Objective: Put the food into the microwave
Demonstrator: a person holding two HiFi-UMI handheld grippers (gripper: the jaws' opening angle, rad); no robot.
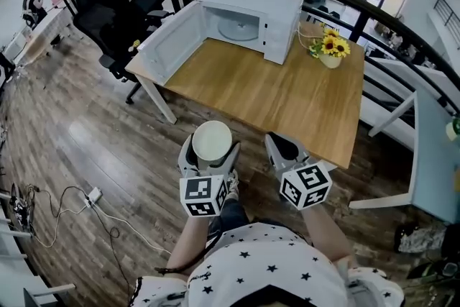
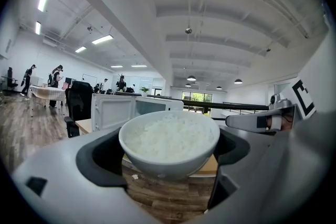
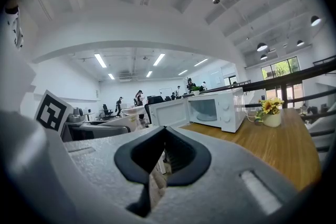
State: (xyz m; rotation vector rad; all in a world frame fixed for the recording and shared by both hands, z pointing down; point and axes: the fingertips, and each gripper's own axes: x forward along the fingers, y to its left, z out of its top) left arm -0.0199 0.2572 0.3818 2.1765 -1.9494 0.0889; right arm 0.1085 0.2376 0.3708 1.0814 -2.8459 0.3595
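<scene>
One bowl of rice clamped in left gripper, right gripper closed, empty.

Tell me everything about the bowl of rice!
The bowl is round, white and glossy, like ceramic, filled nearly to the rim with white rice. It sits upright, held in the air by the left gripper, whose dark pads press its sides. Nothing else touches it. It is over the wooden floor, short of the table.
</scene>
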